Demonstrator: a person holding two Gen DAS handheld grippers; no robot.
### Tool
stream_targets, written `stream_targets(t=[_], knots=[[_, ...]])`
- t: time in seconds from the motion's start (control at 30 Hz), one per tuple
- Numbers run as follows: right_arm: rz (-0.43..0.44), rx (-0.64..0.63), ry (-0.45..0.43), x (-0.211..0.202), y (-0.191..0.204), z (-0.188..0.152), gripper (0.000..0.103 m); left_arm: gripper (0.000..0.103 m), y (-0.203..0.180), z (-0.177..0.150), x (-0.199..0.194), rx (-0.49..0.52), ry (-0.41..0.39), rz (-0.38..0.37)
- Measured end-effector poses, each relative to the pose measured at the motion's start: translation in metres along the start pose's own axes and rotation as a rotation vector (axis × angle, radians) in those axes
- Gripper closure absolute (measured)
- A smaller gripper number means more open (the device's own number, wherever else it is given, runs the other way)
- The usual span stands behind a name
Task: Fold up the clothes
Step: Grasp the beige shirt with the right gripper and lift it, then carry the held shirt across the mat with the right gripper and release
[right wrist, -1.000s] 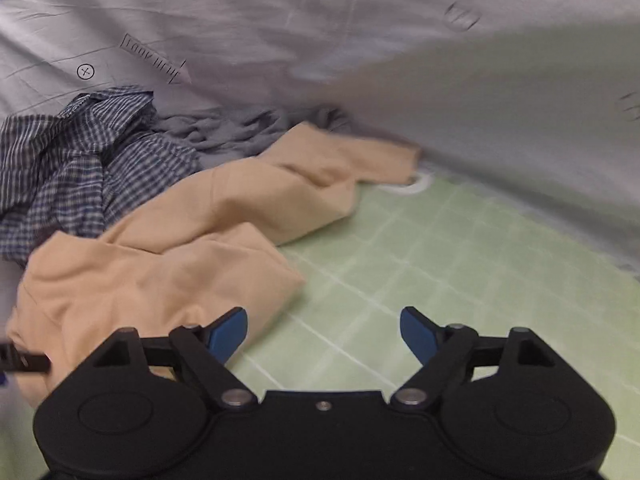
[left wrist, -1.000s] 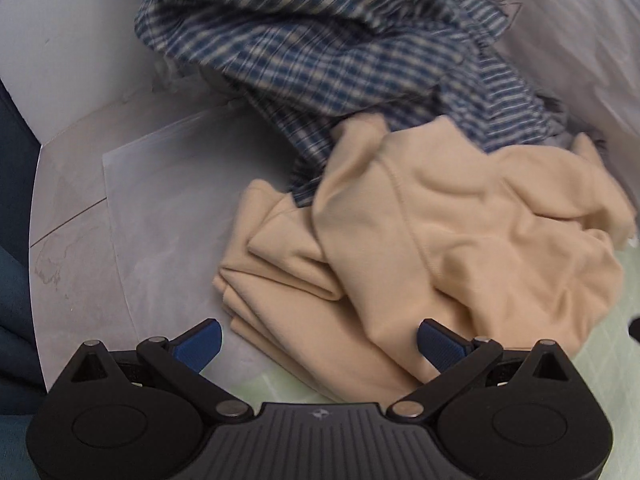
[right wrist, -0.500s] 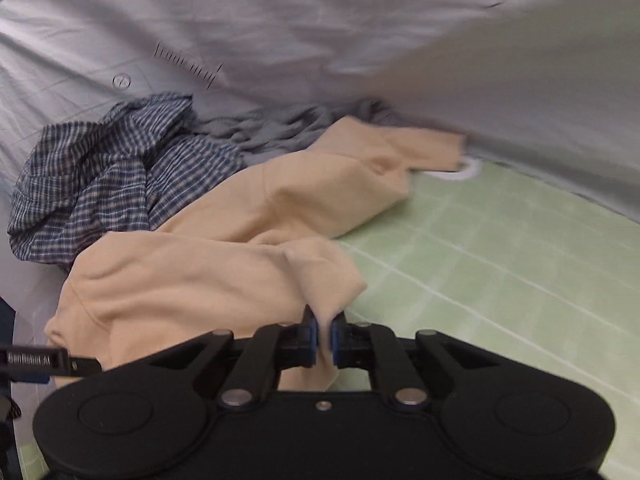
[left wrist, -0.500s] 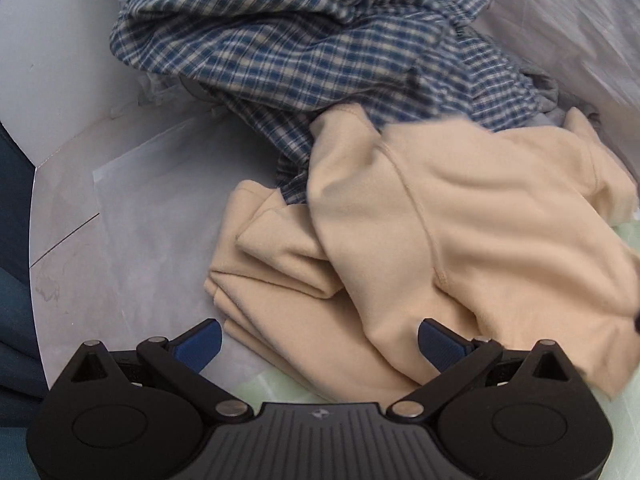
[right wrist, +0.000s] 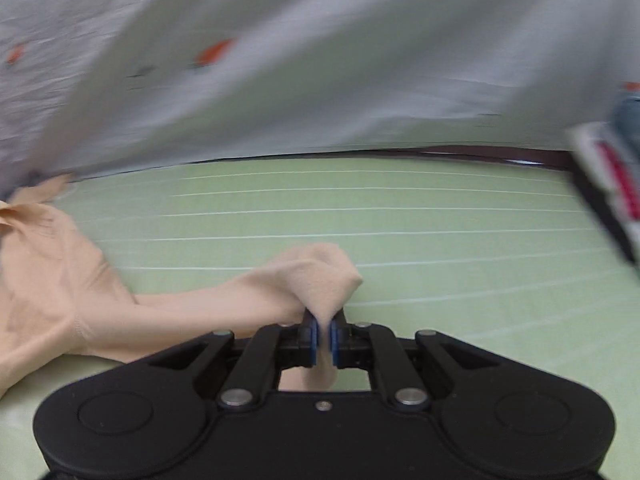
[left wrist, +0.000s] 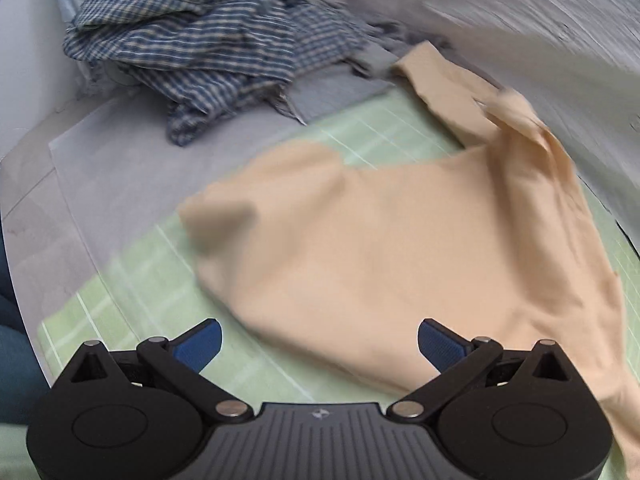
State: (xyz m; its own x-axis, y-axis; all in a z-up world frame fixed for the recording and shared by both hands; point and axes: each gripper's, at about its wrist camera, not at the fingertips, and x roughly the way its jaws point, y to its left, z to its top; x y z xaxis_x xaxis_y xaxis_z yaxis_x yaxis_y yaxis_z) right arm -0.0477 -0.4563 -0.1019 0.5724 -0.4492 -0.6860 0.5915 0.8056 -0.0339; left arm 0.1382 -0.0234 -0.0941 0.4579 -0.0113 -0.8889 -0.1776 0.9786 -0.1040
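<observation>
A beige garment (left wrist: 384,248) lies stretched out over the green grid mat (left wrist: 132,276) in the left wrist view, blurred by motion. My left gripper (left wrist: 319,345) is open and empty, just short of the garment's near edge. My right gripper (right wrist: 323,330) is shut on a bunched corner of the beige garment (right wrist: 316,280) and holds it just above the green mat (right wrist: 440,240). The rest of the garment trails off to the left in the right wrist view (right wrist: 48,280).
A blue-and-white checked shirt (left wrist: 208,44) is heaped at the back left, with grey cloth (left wrist: 340,92) beside it. A pale grey sheet (right wrist: 320,60) hangs behind the mat. A red-and-white object (right wrist: 616,176) sits at the right edge, blurred.
My right gripper closed on a corner of the beige garment and pulled it right, away from the checked shirt. The garment went from a crumpled heap to spread on the mat.
</observation>
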Motion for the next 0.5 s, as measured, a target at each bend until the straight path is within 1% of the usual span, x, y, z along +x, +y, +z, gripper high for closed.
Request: stream_targets(t=[0.13, 0.17, 0.23, 0.3, 0.33, 0.37, 0.43, 0.5], knots=[[-0.182, 0.055, -0.009, -0.008, -0.084, 0.003, 0.096, 0.000, -0.029, -0.027, -0.009, 0.010, 0.002, -0.014], [-0.221, 0.038, -0.006, -0.008, -0.101, 0.006, 0.096, 0.000, -0.036, -0.034, -0.010, 0.009, 0.004, -0.019], [-0.259, 0.030, 0.009, -0.005, -0.127, 0.008, 0.096, 0.000, -0.050, -0.046, -0.012, 0.006, 0.013, -0.027], [-0.249, 0.052, 0.013, -0.002, -0.153, 0.013, 0.095, 0.000, -0.065, -0.051, -0.010, -0.001, 0.036, -0.023], [-0.243, 0.060, 0.012, -0.001, -0.160, 0.014, 0.094, 0.000, -0.072, -0.053, -0.009, 0.002, 0.041, -0.021], [-0.238, 0.064, 0.011, 0.001, -0.164, 0.014, 0.091, 0.000, -0.078, -0.054, -0.009, 0.010, 0.042, -0.023], [-0.242, 0.071, 0.017, 0.011, -0.167, 0.016, 0.090, 0.000, -0.091, -0.052, -0.009, 0.041, 0.034, -0.022], [-0.247, 0.095, 0.032, 0.020, -0.167, 0.018, 0.088, 0.000, -0.101, -0.046, -0.009, 0.068, 0.028, 0.001]])
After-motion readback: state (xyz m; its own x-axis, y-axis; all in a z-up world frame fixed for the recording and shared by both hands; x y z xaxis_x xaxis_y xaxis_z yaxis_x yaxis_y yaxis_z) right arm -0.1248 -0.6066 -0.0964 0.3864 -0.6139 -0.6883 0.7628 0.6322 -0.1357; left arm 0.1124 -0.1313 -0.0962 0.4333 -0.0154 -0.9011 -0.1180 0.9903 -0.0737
